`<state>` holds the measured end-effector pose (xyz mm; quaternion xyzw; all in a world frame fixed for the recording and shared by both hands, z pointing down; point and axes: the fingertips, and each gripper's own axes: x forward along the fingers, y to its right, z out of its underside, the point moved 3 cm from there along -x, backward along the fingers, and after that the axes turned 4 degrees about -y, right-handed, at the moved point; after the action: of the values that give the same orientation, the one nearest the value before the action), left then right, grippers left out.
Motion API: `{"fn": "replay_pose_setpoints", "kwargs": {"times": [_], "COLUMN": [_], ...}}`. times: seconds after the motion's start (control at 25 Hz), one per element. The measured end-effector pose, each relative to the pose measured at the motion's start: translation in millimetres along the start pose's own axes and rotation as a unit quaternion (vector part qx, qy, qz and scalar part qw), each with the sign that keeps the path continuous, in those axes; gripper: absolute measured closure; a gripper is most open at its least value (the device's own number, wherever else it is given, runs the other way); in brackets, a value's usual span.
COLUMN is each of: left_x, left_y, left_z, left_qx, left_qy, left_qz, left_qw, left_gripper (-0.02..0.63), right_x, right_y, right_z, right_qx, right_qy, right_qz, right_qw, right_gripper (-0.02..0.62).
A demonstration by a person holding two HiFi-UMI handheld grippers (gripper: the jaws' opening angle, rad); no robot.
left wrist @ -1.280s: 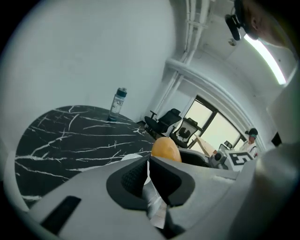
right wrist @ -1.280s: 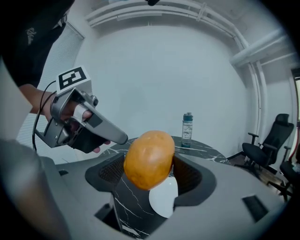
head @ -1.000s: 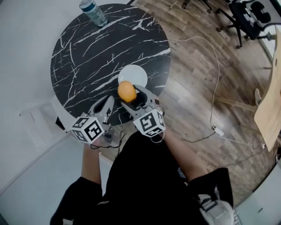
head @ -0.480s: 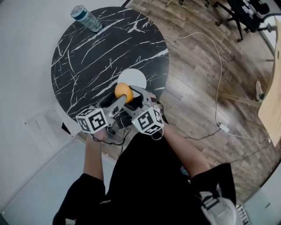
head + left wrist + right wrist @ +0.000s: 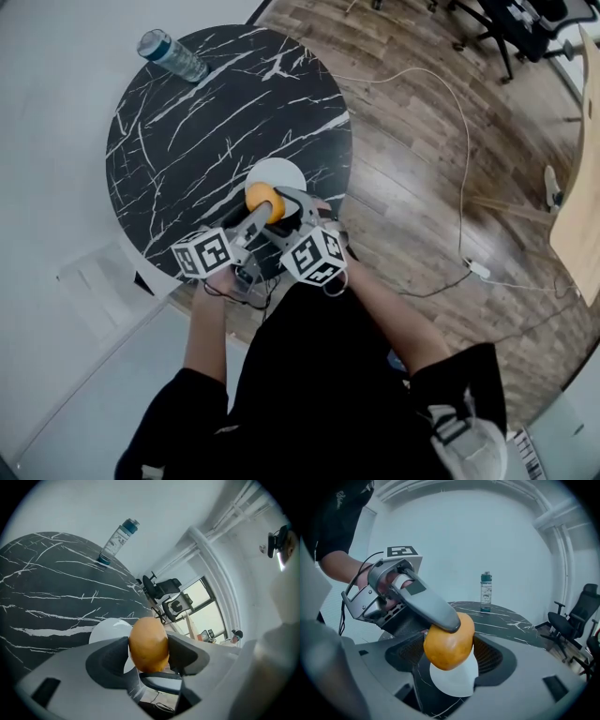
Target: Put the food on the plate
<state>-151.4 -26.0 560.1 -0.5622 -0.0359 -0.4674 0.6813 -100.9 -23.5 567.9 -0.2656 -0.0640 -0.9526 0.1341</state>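
Head view: the left gripper (image 5: pixel 251 217) had swung in against the right gripper (image 5: pixel 286 211) since a second before. Both met on the orange food (image 5: pixel 263 200) at the white plate's (image 5: pixel 284 172) near edge.

Left gripper view: its jaws pinched the orange food.

Right gripper view: its jaws clamped it too, with the left gripper's jaw resting on top.

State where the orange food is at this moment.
In the head view the orange food is held off the marble table by both the left gripper and right gripper, just at the white plate's near edge.
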Motion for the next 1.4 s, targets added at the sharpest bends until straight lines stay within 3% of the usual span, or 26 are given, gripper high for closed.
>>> {"fn": "replay_pose_setpoints", "kwargs": {"times": [0.32,0.44,0.52,0.6,0.64,0.8,0.96,1.12,1.4], "left_x": [5,1,-1,-2,-1,7,15,26,42], "left_y": [-9,-10,-11,-11,-11,-13,-18,-22,-33], "left_z": [-12,-23,-28,-32,-34,-35,-34,-25,-8], "left_qx": [0.019,0.069,0.126,0.189,0.221,0.306,0.337,0.374,0.39], "left_qy": [0.007,0.015,0.012,0.006,0.001,-0.016,-0.017,-0.044,-0.111], "left_qz": [-0.042,-0.08,-0.118,-0.154,-0.171,-0.215,-0.234,-0.247,-0.242], "left_qw": [0.9989,0.9943,0.9849,0.9696,0.9603,0.9275,0.912,0.8928,0.8813], "left_gripper": [0.337,0.338,0.337,0.337,0.337,0.337,0.337,0.337,0.337], "right_x": [-2,-6,-11,-16,-16,-15,-14,-18,-27], "right_y": [14,24,36,49,55,68,74,73,70], "right_z": [6,10,14,16,16,22,21,26,44], "right_qx": [0.001,0.009,0.02,0.024,0.024,0.036,0.057,0.061,0.074], "right_qy": [-0.017,-0.025,-0.029,-0.028,-0.029,-0.042,-0.034,-0.041,-0.048], "right_qz": [-0.012,-0.011,0.009,0.034,0.041,0.044,0.039,0.048,0.065], "right_qw": [1.0,1.0,0.999,0.999,0.998,0.997,0.997,0.996,0.994], "right_gripper": [0.275,0.29,0.416,0.569,0.586,0.597,0.597,0.597,0.597]}}
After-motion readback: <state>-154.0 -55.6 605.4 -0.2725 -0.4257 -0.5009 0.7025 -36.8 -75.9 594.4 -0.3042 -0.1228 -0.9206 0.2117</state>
